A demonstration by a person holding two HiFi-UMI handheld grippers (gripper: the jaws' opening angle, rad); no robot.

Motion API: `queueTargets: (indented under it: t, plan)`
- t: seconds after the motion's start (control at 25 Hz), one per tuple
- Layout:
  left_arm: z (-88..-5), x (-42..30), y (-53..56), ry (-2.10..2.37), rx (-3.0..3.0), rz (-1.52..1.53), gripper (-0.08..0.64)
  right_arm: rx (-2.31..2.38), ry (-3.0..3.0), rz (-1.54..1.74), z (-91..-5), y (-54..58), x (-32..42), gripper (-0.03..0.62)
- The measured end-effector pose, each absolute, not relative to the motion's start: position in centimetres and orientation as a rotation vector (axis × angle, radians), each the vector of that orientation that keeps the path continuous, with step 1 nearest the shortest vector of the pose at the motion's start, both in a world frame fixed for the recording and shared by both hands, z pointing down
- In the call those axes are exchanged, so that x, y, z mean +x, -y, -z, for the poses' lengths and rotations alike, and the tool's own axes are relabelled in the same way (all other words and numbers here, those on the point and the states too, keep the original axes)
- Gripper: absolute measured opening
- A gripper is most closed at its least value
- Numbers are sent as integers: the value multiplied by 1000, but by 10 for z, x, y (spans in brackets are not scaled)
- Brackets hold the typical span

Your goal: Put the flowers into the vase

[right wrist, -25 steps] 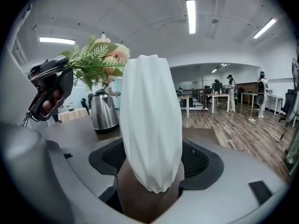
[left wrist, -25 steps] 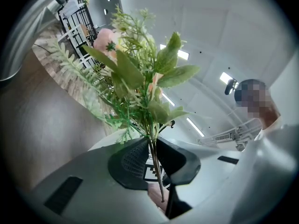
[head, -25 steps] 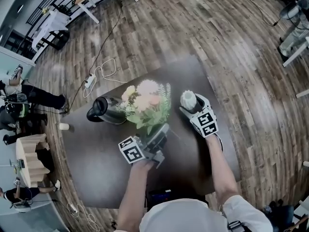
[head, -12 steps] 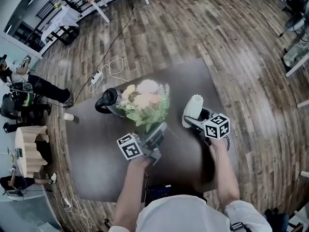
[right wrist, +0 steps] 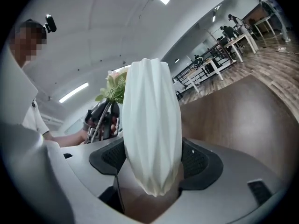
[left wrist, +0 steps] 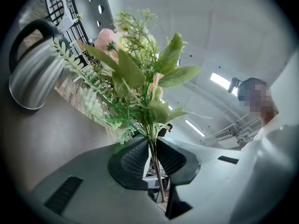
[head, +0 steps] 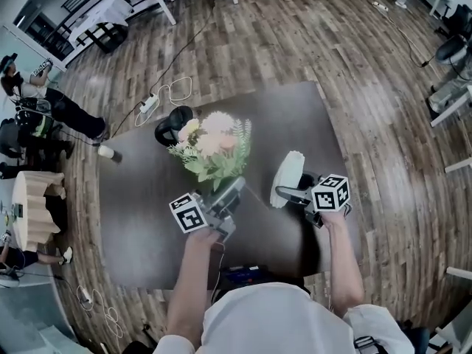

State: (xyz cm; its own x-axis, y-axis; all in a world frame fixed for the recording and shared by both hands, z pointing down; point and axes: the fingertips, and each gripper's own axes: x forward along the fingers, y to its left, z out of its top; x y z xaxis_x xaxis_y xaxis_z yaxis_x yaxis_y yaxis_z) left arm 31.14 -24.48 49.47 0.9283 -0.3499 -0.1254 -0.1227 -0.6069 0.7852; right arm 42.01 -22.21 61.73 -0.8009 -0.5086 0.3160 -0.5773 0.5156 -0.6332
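Note:
A bunch of pink and cream flowers (head: 212, 147) with green leaves is held above the dark table (head: 140, 212). My left gripper (head: 227, 196) is shut on its thin stems (left wrist: 153, 155); the blooms (left wrist: 133, 69) rise past the jaws. To the right, my right gripper (head: 293, 193) is shut on a white ribbed vase (head: 286, 178), lifted off the table and tilted, its mouth towards the flowers. In the right gripper view the vase (right wrist: 152, 129) fills the gap between the pads, its narrow base nearest the camera, with the flowers (right wrist: 114, 88) behind it at left.
A steel kettle (head: 171, 124) with a black handle stands on the table behind the flowers. A paper cup (head: 108, 153) sits by the table's left edge. A cable and power strip (head: 151, 103) lie on the wooden floor. A person (head: 44, 102) stands far left.
The right gripper has rolled and drawn nearer, tipping the vase from upright onto a slant off the table. The left gripper has shifted a little with the flowers.

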Motion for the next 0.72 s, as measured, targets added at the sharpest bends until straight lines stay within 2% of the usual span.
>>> queueTargets:
  t: [0.72]
  plan:
    - [-453, 88, 198, 481, 2250, 660, 55, 351, 2529, -968, -589, 89, 199, 353]
